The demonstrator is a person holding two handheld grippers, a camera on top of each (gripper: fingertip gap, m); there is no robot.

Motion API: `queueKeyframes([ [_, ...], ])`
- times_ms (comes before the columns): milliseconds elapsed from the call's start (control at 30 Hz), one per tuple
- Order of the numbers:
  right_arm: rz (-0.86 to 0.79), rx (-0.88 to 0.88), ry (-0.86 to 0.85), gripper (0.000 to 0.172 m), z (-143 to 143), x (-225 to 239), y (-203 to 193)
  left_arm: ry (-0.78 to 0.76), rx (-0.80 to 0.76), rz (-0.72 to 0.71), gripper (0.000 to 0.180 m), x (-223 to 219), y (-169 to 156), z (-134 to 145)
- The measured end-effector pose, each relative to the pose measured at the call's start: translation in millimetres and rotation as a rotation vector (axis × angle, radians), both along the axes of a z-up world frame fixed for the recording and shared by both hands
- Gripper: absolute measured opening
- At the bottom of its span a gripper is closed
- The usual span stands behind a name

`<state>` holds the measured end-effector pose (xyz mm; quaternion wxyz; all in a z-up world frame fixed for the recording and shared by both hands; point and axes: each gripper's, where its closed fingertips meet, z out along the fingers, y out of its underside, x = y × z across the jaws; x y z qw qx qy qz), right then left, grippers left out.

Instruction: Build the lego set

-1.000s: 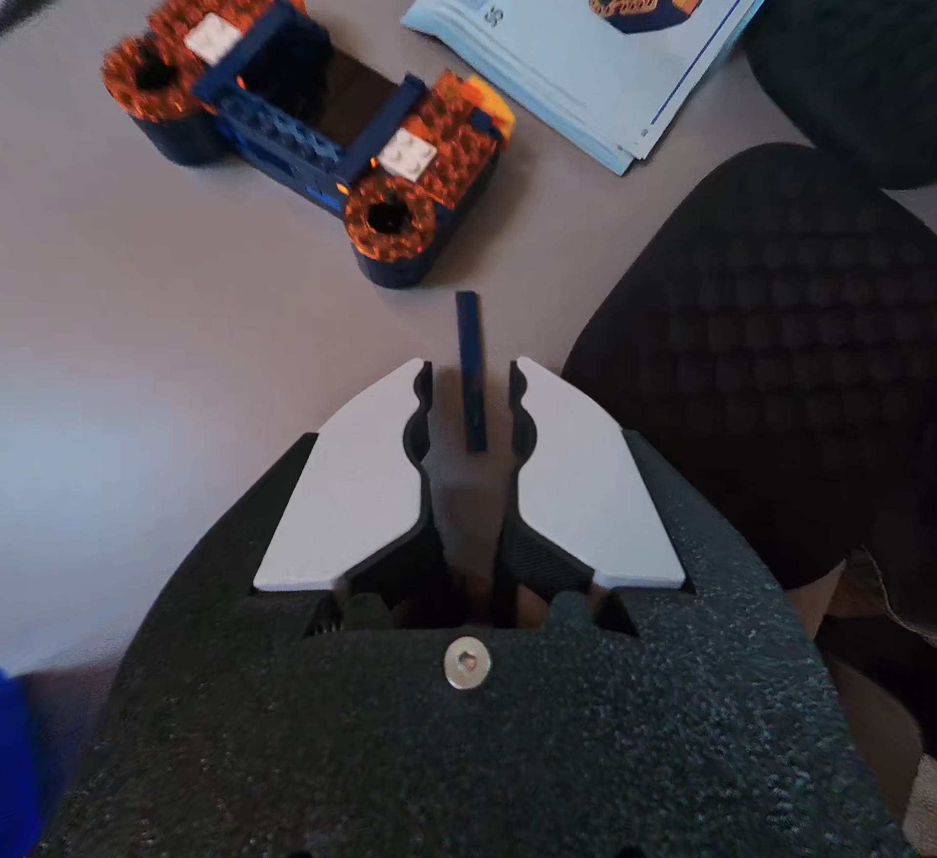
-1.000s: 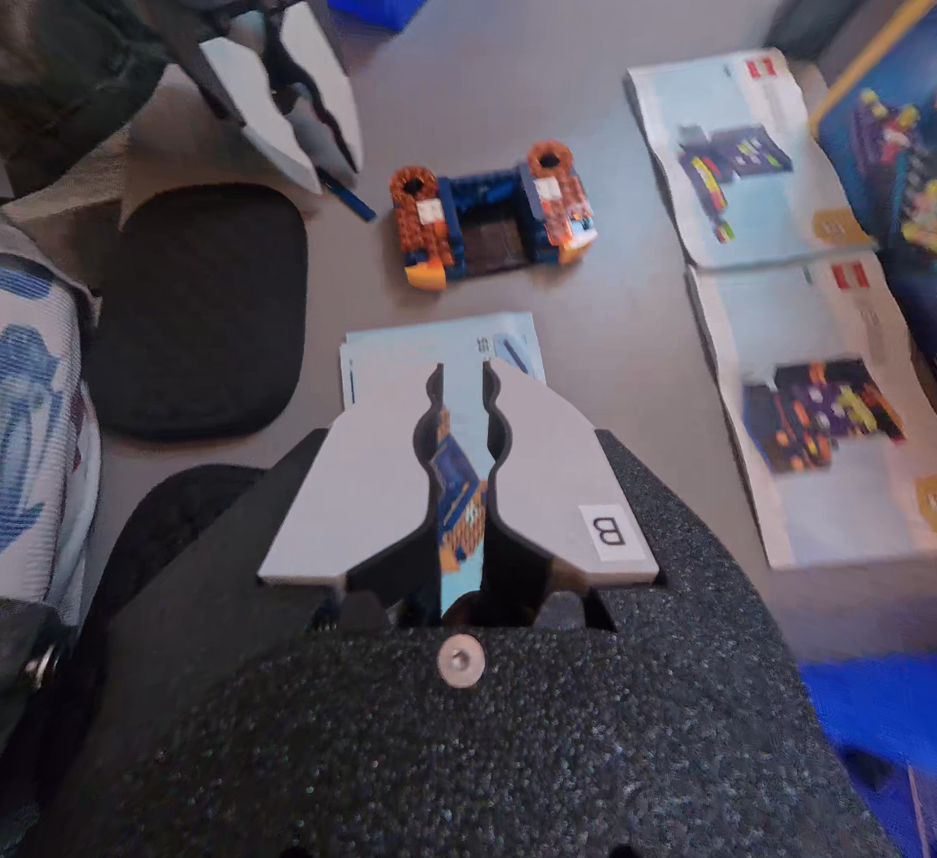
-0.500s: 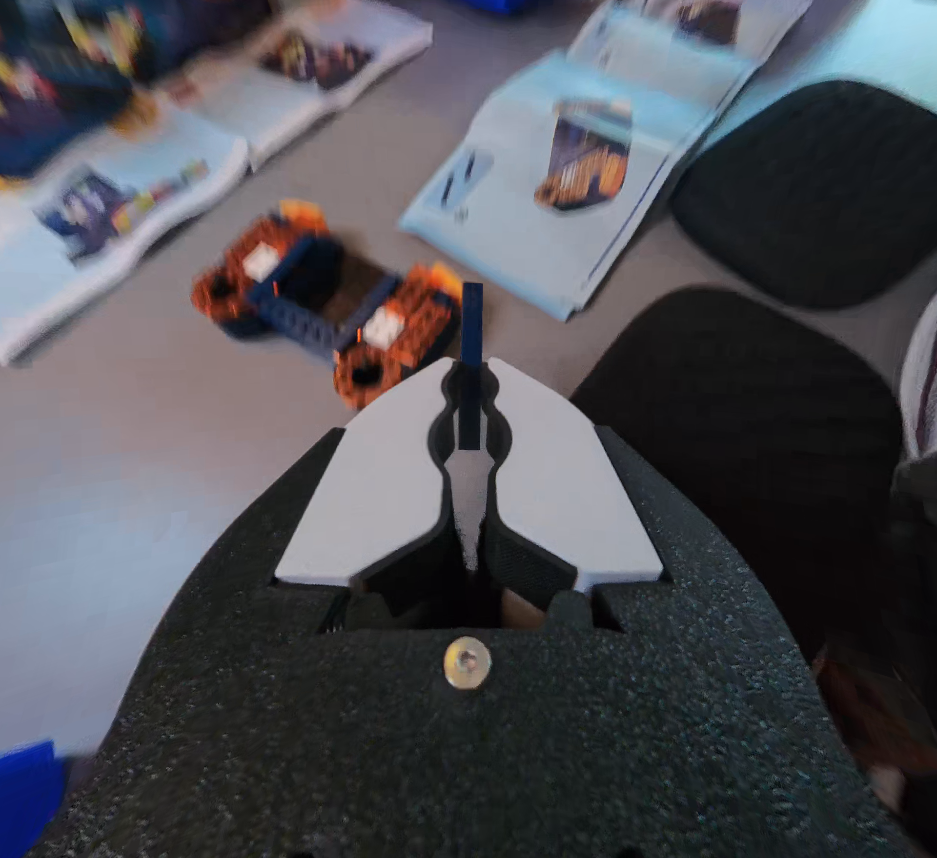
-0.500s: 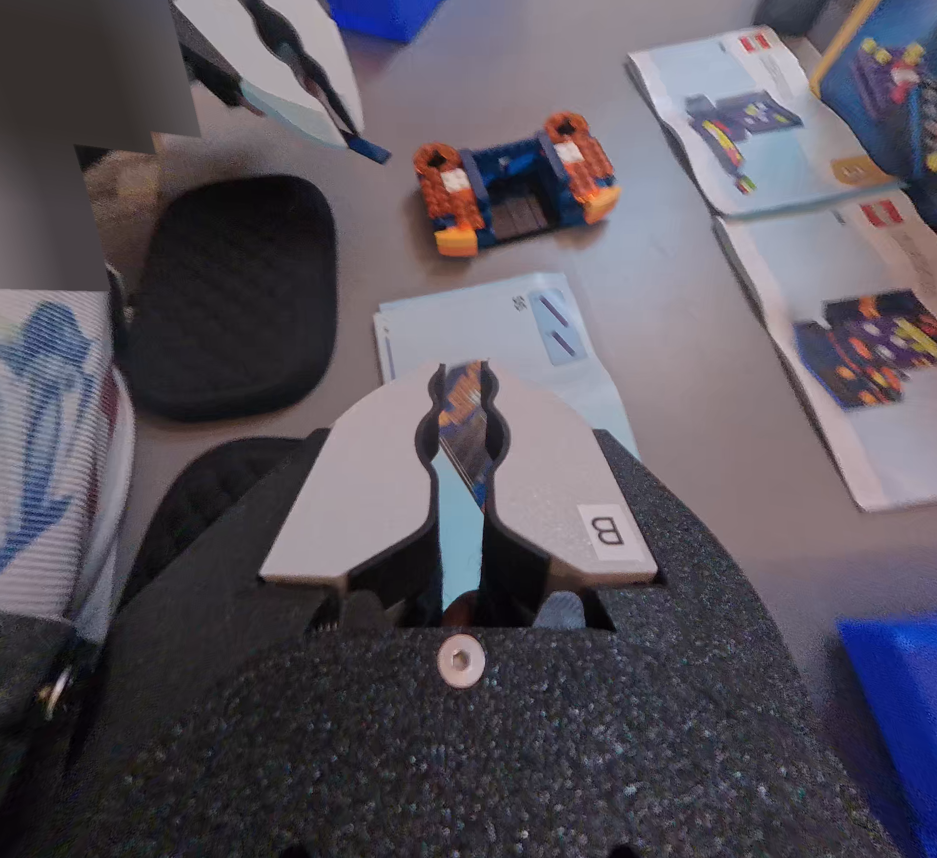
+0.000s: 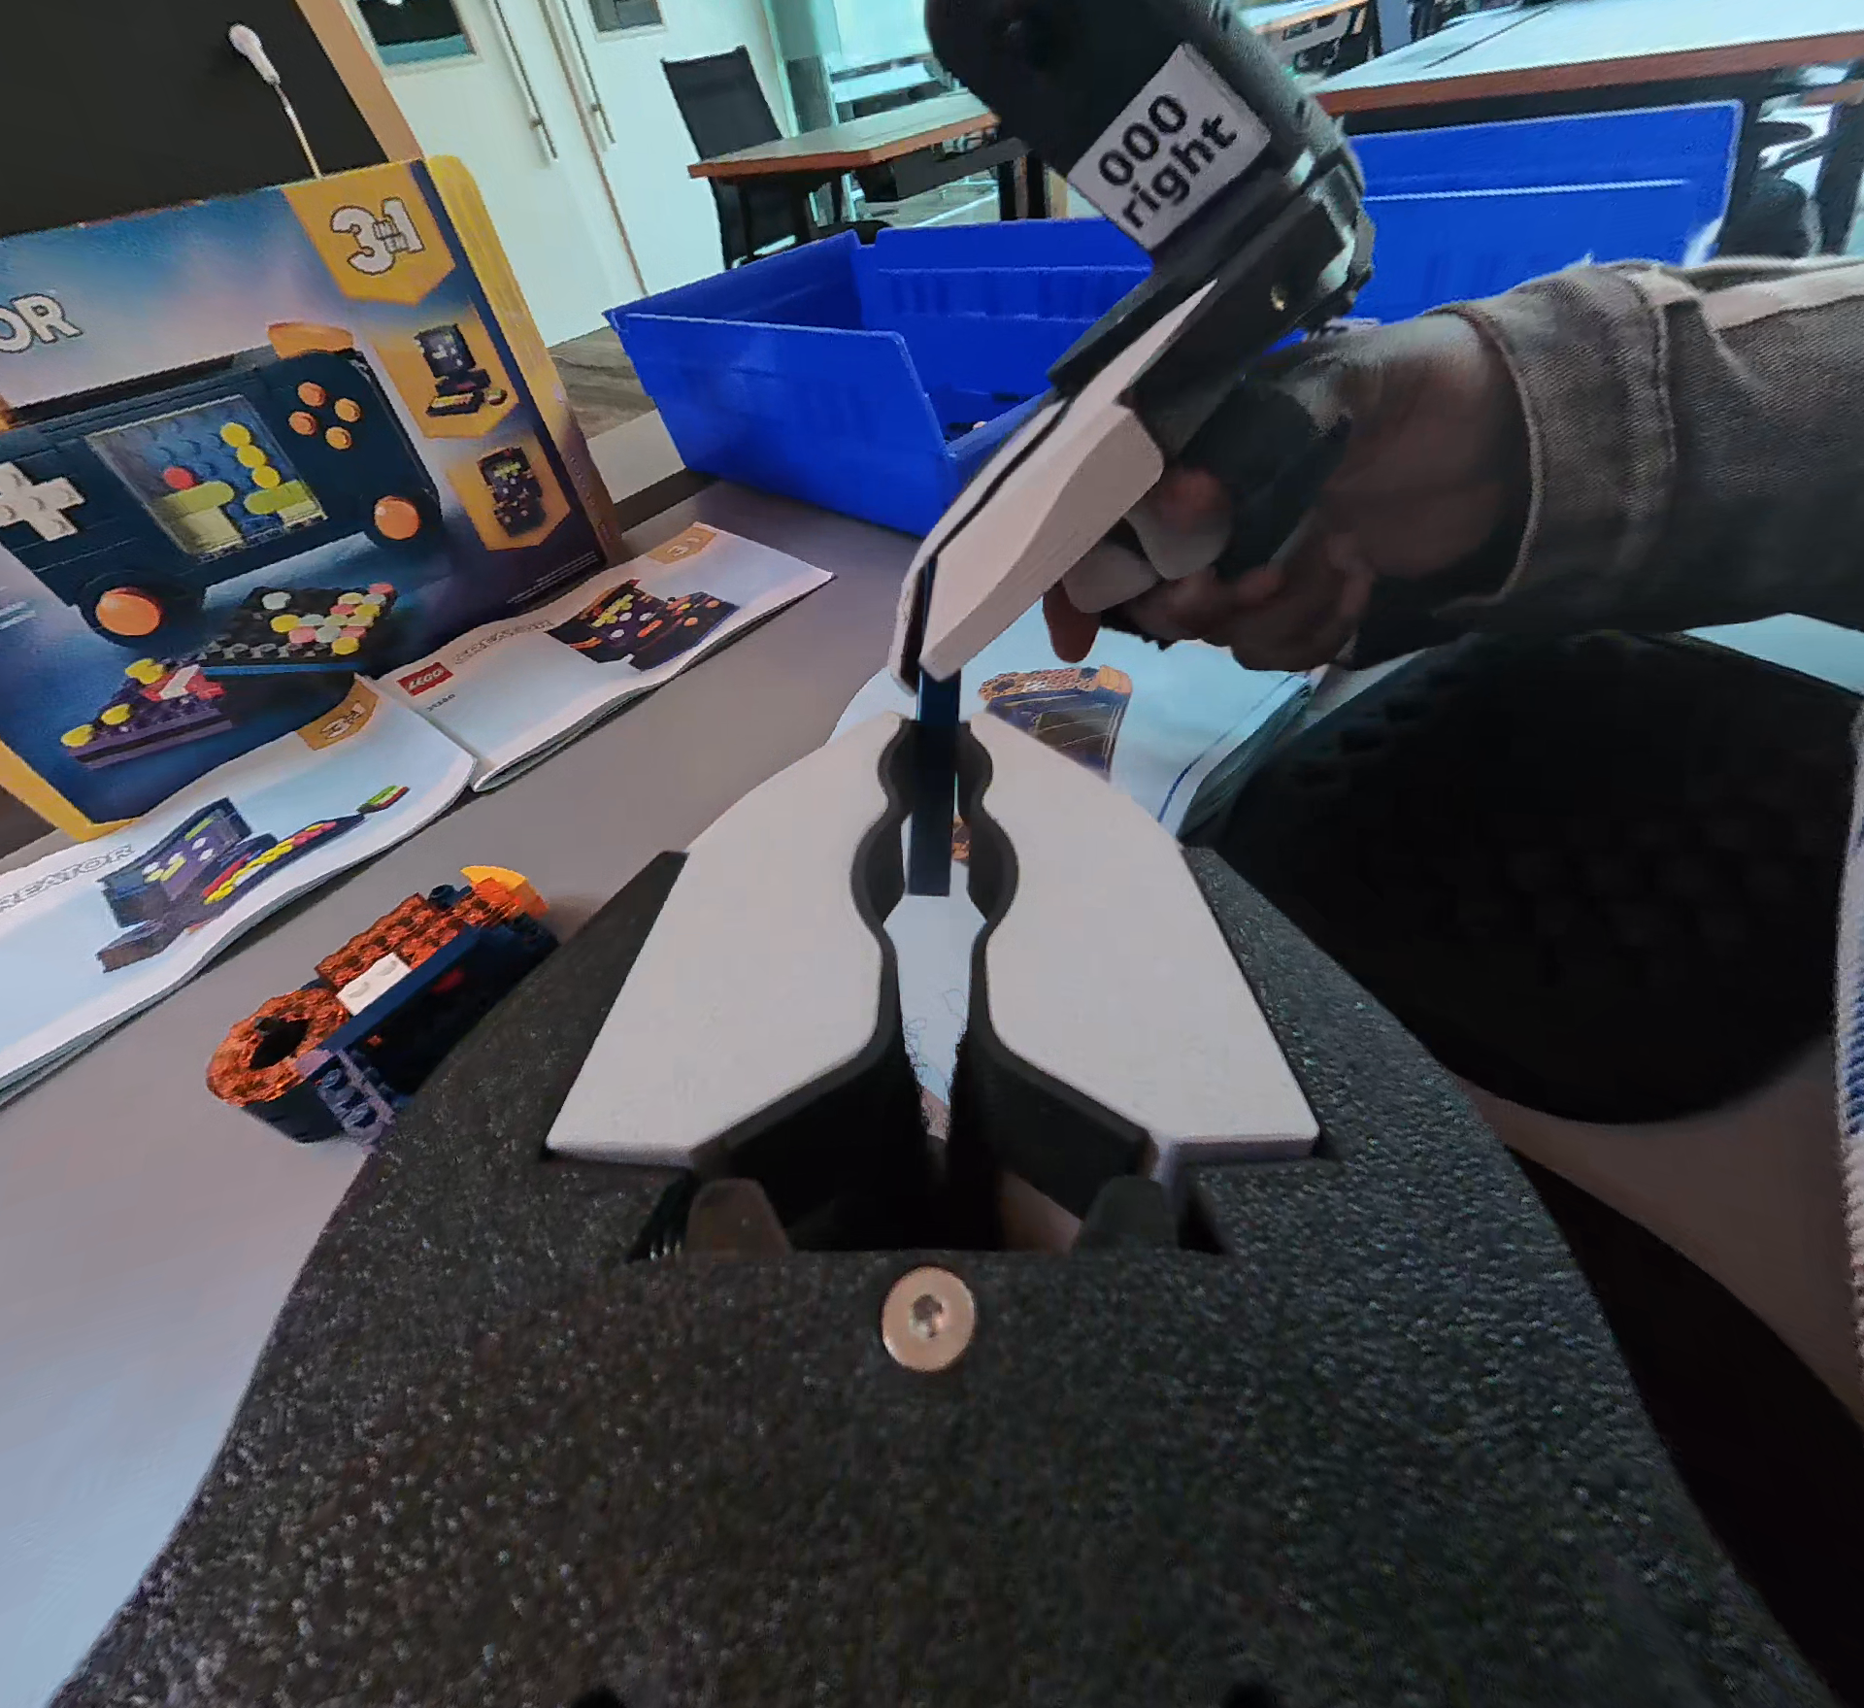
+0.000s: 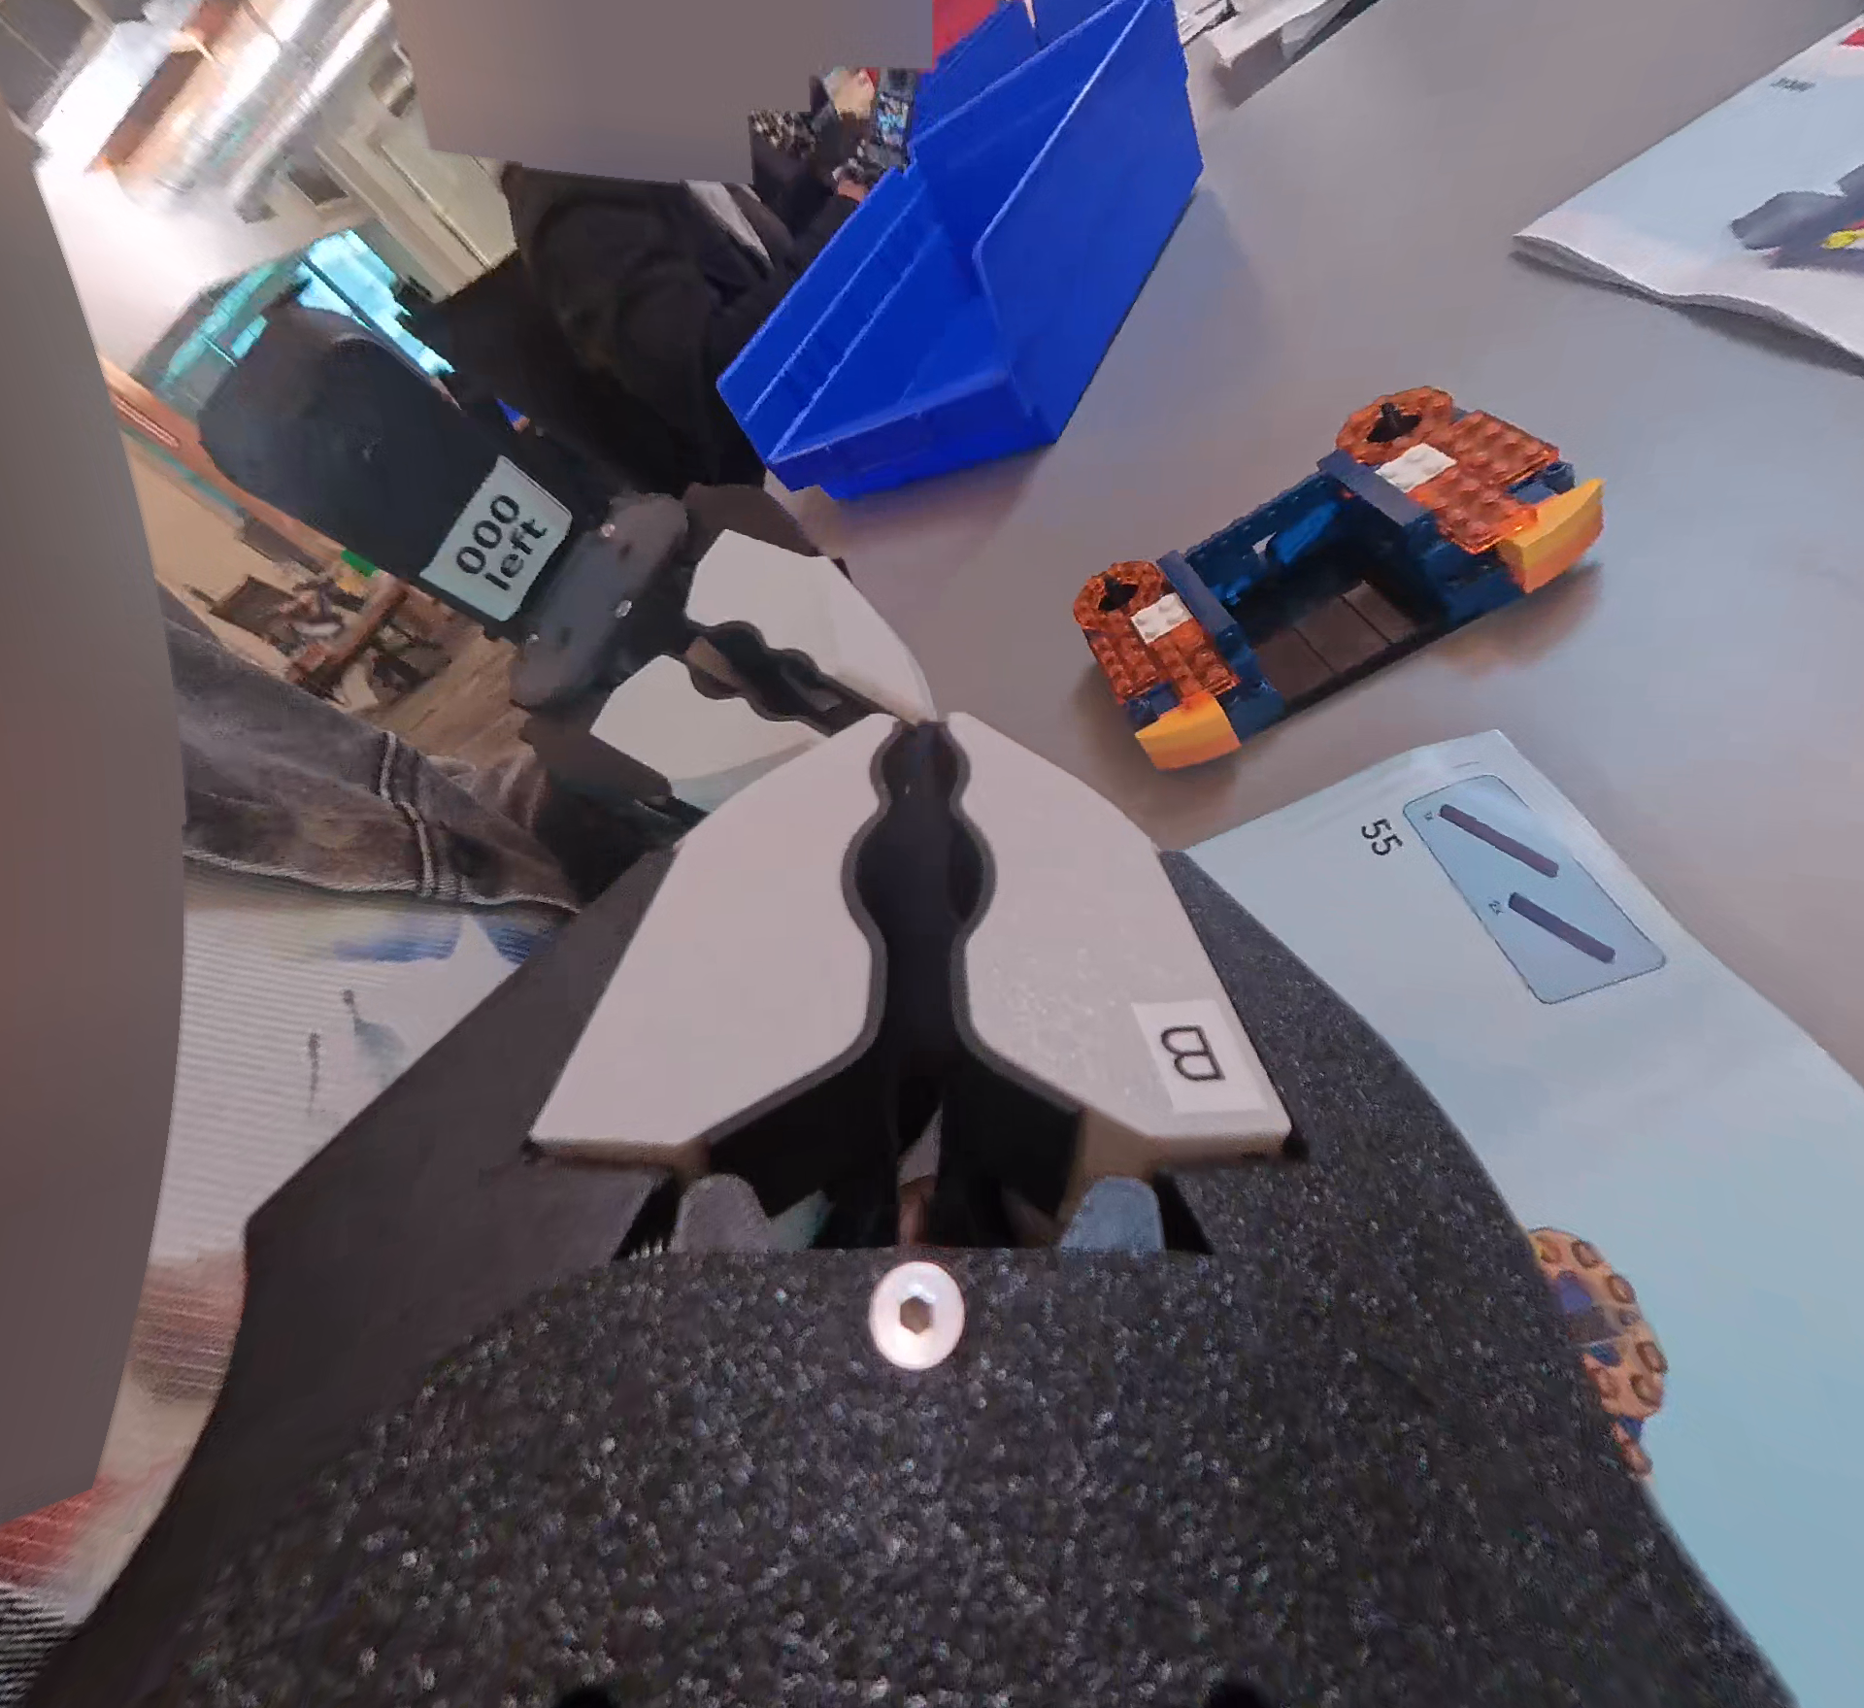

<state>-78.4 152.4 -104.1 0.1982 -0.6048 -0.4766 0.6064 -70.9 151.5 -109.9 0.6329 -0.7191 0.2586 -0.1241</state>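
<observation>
— Grip state? Where is the dark blue bar (image 5: 930,812)?
— It is clamped upright by the left gripper (image 5: 933,736); its far end is pinched by the right gripper (image 5: 920,666).
— Risk?
— It may be dropped if both are loosened.

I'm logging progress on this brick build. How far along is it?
Partly built: the orange-and-blue brick model sits unfinished on the grey table. In hand: the left gripper and right gripper both pinch one thin dark blue bar in mid-air. Left: the bar is not yet on the model.
</observation>
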Motion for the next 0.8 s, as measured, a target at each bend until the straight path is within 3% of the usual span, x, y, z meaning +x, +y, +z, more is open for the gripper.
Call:
queueKeyframes([
  [133, 0.032, 0.06, -0.003, 0.002, 8.4, -6.5, 8.1, -0.026, 0.001, 0.029, 0.008, -10.1, 0.1, 3.4],
  [267, 0.121, 0.177, -0.087, 0.003, 14.7, -31.2, 37.5, -0.048, 0.004, 0.141, 0.018, -53.7, -1.4, 7.5],
  [333, 0.243, 0.193, -0.147, 0.003, 14.4, -54.2, 43.4, -0.034, -0.038, 0.202, 0.024, -82.4, -2.6, 1.4],
  [567, 0.625, 0.051, -0.427, 0.003, -29.6, -135.1, 46.6, -0.013, -0.243, 0.199, 0.023, -143.2, 9.8, -37.1],
  [667, 0.685, -0.021, -0.475, 0.003, -40.0, -148.2, 43.6, -0.188, -0.292, 0.152, 0.009, -150.8, 21.9, -38.5],
  [800, 0.712, -0.073, -0.447, 0.003, -39.6, -150.6, 40.5, -0.429, -0.468, 0.02, 0.007, -148.6, 26.8, -45.0],
])
